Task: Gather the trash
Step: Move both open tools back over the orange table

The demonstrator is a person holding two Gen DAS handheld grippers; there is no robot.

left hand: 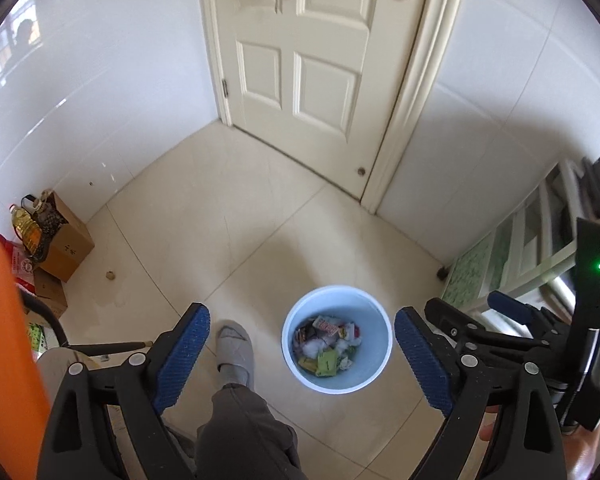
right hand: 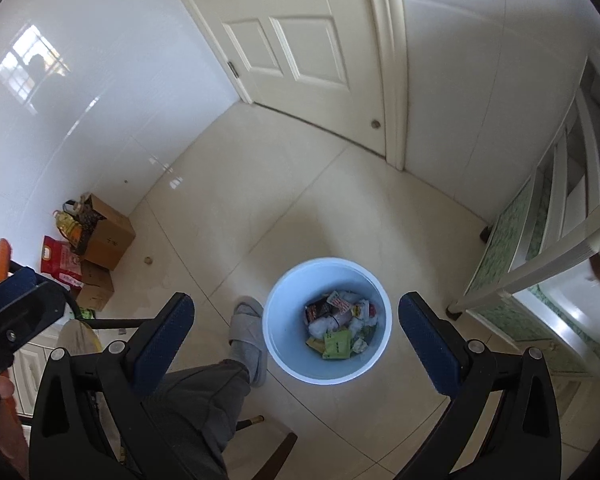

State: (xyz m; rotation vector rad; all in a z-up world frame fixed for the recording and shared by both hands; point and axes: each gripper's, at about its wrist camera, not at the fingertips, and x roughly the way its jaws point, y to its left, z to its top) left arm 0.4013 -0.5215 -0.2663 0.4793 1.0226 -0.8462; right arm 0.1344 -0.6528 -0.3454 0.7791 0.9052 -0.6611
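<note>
A pale blue trash bin [left hand: 293, 344] stands on the tiled floor, its bottom covered with wrappers and crumpled tissue [left hand: 328, 346]. My left gripper [left hand: 302, 314] hovers above it, open, with nothing between its blue pads [left hand: 184, 356]. In the right wrist view the same bin [right hand: 278, 320] and its trash [right hand: 340, 330] lie below my right gripper [right hand: 297, 300]. That gripper is open wide too, its blue pads [right hand: 426, 344] bare. Each gripper shows at the edge of the other's view.
A person's leg and grey slipper [left hand: 236, 350] stand just left of the bin. Cardboard boxes [left hand: 66, 240], an oil bottle and a red bag sit against the left wall. A shut white door [left hand: 300, 64] is ahead and a white shelf unit [right hand: 548, 264] is on the right.
</note>
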